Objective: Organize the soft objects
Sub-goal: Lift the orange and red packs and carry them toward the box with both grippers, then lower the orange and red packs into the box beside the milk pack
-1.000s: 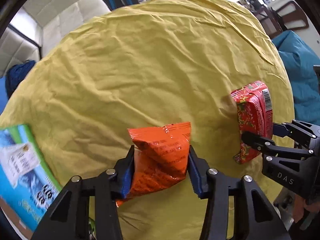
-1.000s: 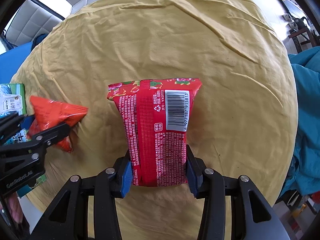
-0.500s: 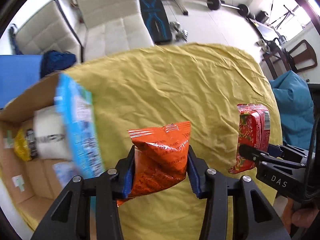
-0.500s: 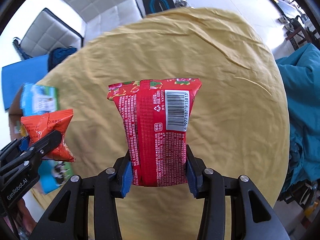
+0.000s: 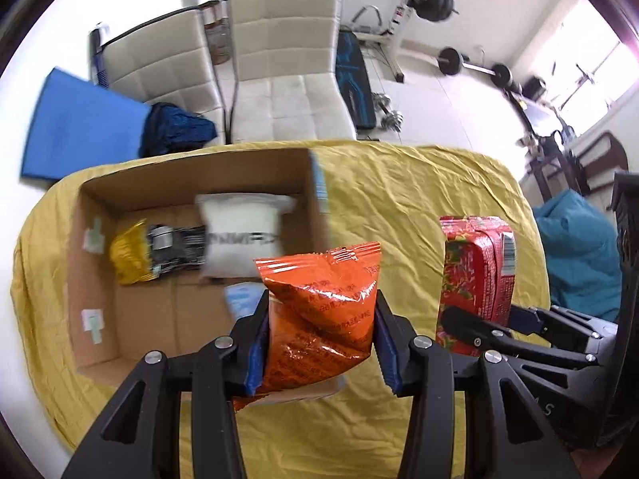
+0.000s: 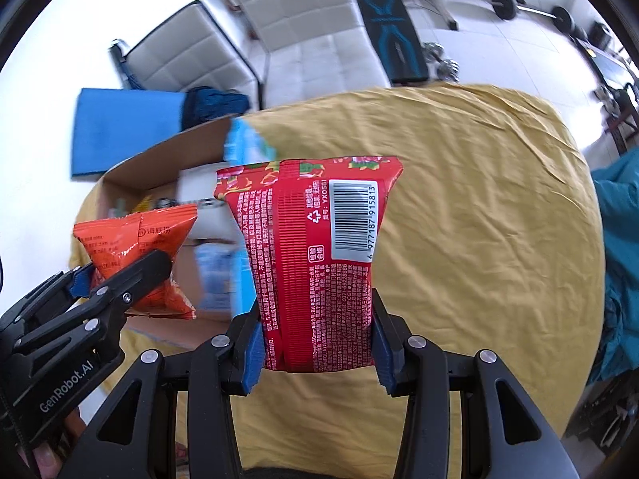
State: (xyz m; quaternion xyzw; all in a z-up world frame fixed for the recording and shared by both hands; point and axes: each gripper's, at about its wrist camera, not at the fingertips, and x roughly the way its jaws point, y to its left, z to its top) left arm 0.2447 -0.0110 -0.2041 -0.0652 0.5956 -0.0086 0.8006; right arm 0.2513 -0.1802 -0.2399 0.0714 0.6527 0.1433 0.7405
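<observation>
Ahead of the left claw (image 5: 319,343) and a little to its left sits the open cardboard box (image 5: 191,171) on the yellow-covered tabletop (image 5: 419,199); inside it lie a gold-and-black packet (image 5: 147,247), a white pouch (image 5: 239,235) and something pale blue (image 5: 241,299), all blurred. The left claw is nearly closed, its blue pads pinching the lower half of an orange snack bag (image 5: 323,307), whose crimped top stands free above the jaws and whose bottom corner hangs below them. My reading is that the step in hand is carrying both packs over to the box for dropping in. To do it well, bring this bag over the bare cardboard floor on the claw's near left, clear of the box's near wall, and lower it before letting go, since a puffed bag could bounce out or land on the white pouch and slide. To the right, the right claw (image 6: 317,343) is likewise almost shut, gripping the bottom of a red wrapped pack (image 6: 315,263) that stands upright above it, barcode facing the camera. It hangs beside the box, over the cloth, so it has farther to travel leftward. With the two claws close together, staggering the releases would keep them from knocking each other, left first. Keep the squeeze light; both packs are soft and could crush.
</observation>
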